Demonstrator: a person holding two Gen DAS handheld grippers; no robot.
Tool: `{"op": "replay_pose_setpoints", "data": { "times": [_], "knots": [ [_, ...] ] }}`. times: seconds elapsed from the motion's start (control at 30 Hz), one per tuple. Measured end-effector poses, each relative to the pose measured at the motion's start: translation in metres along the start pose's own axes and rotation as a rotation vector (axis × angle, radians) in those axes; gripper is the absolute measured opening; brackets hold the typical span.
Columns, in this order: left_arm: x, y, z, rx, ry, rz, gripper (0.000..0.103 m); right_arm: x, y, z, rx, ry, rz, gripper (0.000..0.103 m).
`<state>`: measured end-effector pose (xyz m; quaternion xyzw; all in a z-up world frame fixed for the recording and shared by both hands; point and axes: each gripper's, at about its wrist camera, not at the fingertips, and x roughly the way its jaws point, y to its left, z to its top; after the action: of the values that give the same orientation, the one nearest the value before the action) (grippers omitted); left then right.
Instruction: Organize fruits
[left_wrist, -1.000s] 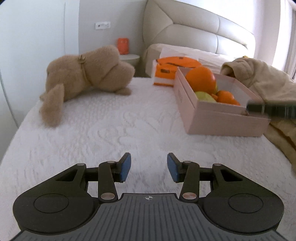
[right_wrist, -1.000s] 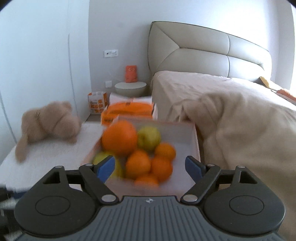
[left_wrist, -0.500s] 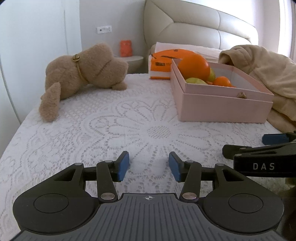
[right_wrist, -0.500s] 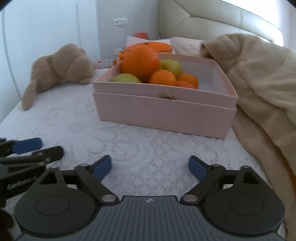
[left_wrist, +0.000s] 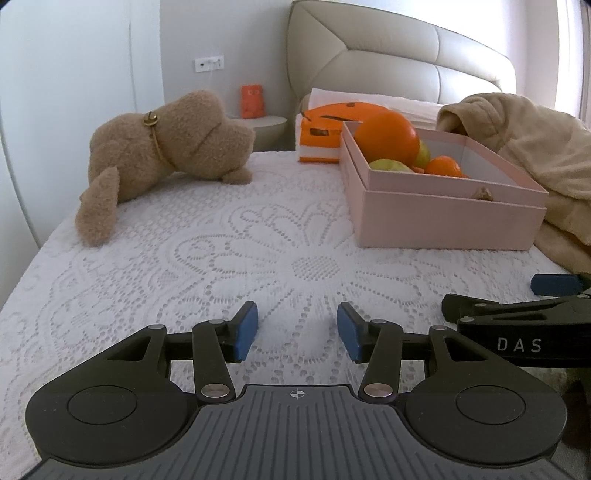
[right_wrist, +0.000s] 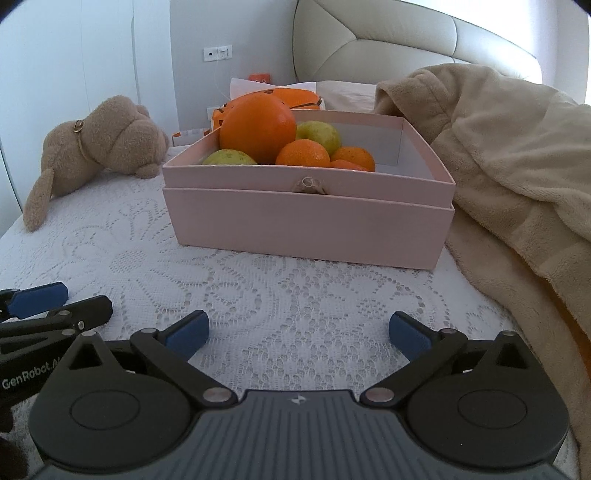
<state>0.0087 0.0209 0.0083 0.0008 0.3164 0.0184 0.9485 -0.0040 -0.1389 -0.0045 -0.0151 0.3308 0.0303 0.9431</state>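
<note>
A pink box (right_wrist: 306, 225) (left_wrist: 443, 218) stands on the white lace bedspread (right_wrist: 295, 291). It holds a large orange (right_wrist: 258, 127) (left_wrist: 386, 138), several small oranges (right_wrist: 303, 153) and green fruits (right_wrist: 319, 134). My right gripper (right_wrist: 298, 329) is open and empty, low over the bedspread in front of the box. My left gripper (left_wrist: 297, 330) is open and empty, low over the bedspread to the left of the box. Each gripper shows at the edge of the other's view.
A brown plush dog (left_wrist: 162, 147) (right_wrist: 96, 147) lies at the far left of the bed. A beige blanket (right_wrist: 517, 166) (left_wrist: 524, 136) is heaped right of the box. An orange and white package (left_wrist: 325, 129) sits behind the box, before the headboard (left_wrist: 399, 62).
Both grippers have come down from a raised position near the box and now rest low over the bedspread, side by side. Both stayed open and empty.
</note>
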Motion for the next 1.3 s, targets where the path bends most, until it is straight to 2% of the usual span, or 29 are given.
{"op": "replay_pose_setpoints", "data": {
  "times": [1.3],
  "knots": [
    [-0.0001,0.001,-0.0003,-0.001,0.0,0.001,0.053,-0.001,0.0009,0.0,0.001,0.0,-0.001,0.103]
  ]
}}
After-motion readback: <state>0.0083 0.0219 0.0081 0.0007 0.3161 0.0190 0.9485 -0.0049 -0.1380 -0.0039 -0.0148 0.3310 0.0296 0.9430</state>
